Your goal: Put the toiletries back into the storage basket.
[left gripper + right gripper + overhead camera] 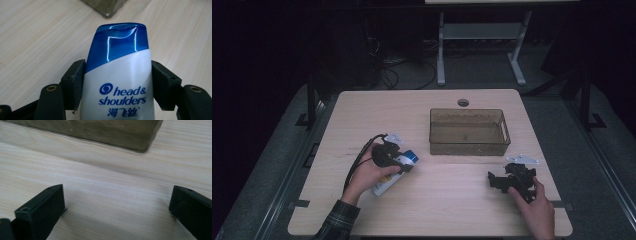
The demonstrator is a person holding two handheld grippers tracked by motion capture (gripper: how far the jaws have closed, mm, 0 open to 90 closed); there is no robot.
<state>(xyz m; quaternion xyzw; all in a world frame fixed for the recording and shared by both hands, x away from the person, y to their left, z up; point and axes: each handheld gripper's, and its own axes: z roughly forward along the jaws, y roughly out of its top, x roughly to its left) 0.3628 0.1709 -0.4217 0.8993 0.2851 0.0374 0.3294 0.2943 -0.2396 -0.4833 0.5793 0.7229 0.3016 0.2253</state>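
A white Head & Shoulders shampoo bottle (384, 186) with a blue cap (411, 156) lies on the wooden table (452, 205) at the left. My left gripper (403, 163) is shut on it. In the left gripper view both jaws press the bottle's (120, 82) white sides just below the cap (117, 47). My right gripper (496, 180) rests low at the right front of the table, open. In the right gripper view its jaws (119, 200) stand wide apart over bare wood with nothing between them.
A translucent brownish bin (469, 147) stands at the middle back of the table; its near corner (100, 130) lies just beyond my right gripper. A cable hole (463, 102) sits behind the bin. A desk frame and cables stand on the dark floor beyond.
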